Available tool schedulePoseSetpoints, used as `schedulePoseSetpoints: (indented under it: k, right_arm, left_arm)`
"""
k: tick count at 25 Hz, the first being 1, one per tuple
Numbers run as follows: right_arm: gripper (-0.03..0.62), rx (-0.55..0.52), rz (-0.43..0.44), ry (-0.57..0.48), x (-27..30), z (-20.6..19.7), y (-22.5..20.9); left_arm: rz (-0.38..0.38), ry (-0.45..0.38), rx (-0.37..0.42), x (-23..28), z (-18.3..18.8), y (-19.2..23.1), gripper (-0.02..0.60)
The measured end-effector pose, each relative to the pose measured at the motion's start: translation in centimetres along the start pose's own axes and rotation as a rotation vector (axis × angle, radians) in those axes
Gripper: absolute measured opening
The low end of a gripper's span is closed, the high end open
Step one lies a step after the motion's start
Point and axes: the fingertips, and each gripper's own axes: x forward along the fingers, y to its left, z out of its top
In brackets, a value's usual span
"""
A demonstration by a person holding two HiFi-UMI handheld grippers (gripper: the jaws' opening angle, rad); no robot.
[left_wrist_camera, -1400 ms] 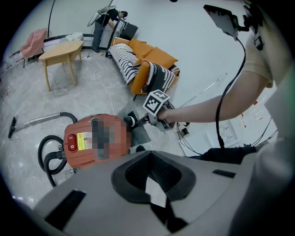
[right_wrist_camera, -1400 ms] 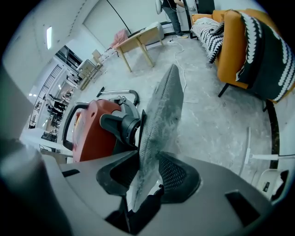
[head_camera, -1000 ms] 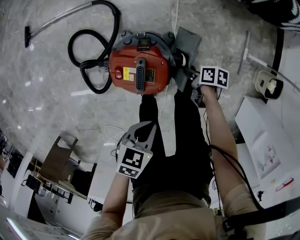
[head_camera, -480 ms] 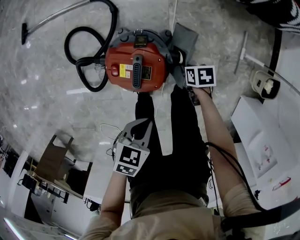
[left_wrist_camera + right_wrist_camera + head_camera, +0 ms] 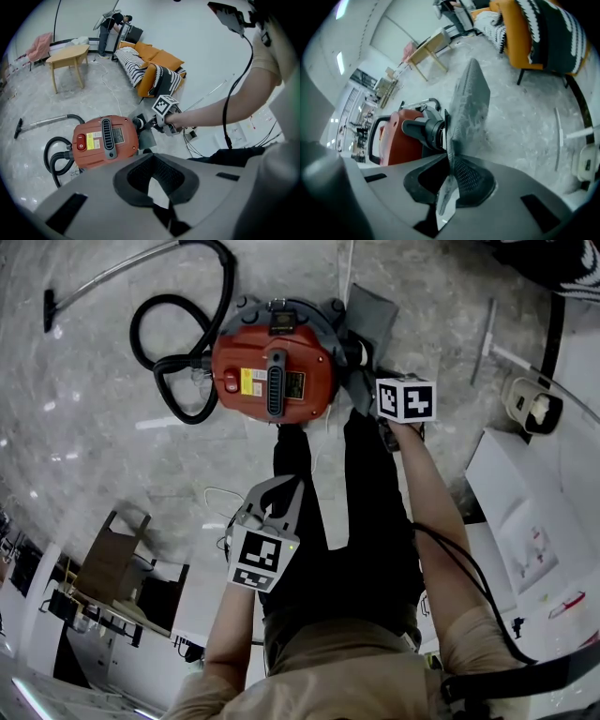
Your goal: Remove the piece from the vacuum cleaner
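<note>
The red vacuum cleaner (image 5: 272,371) lies on the marble floor, also visible in the left gripper view (image 5: 105,140). A flat grey cloth piece (image 5: 370,320) sits on a black outlet (image 5: 426,133) at the vacuum's right side. My right gripper (image 5: 373,381) is at that side, under its marker cube. In the right gripper view the jaws (image 5: 452,180) are shut on the lower edge of the grey piece (image 5: 468,108), which stands up from between them. My left gripper (image 5: 281,488) hangs back near the person's legs, shut and empty (image 5: 157,187).
The black hose (image 5: 178,334) and metal wand (image 5: 103,277) curl left of the vacuum. A white box (image 5: 525,493) and a white device (image 5: 534,409) lie to the right. Thin cables (image 5: 220,498) lie near the left gripper. An orange sofa (image 5: 159,63) and wooden table (image 5: 68,56) stand farther off.
The right gripper has shifted up and left toward the vacuum's side, and its marker cube has turned. The left gripper has barely moved.
</note>
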Motion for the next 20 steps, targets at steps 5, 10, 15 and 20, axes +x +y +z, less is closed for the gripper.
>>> schedulePoseSetpoints:
  k: [5, 10, 15, 20]
  right_arm:
    - [0.034, -0.089, -0.003, 0.060, 0.0, -0.1, 0.0]
    - [0.034, -0.161, -0.066, 0.045, 0.0, -0.7, 0.1]
    - [0.032, -0.344, -0.129, 0.105, 0.4, -2.0, 0.0]
    - [0.031, -0.341, -0.119, 0.119, 0.5, -2.7, -1.4]
  left_arm:
    - [-0.001, -0.001, -0.016, -0.4, -0.2, 0.5, 0.005]
    - [0.002, -0.002, -0.030, -0.6, -0.5, 1.3, 0.005]
    - [-0.007, -0.004, -0.036, -0.4, -0.3, 1.5, 0.005]
    - [-0.015, -0.001, -0.032, -0.2, -0.1, 1.4, 0.005]
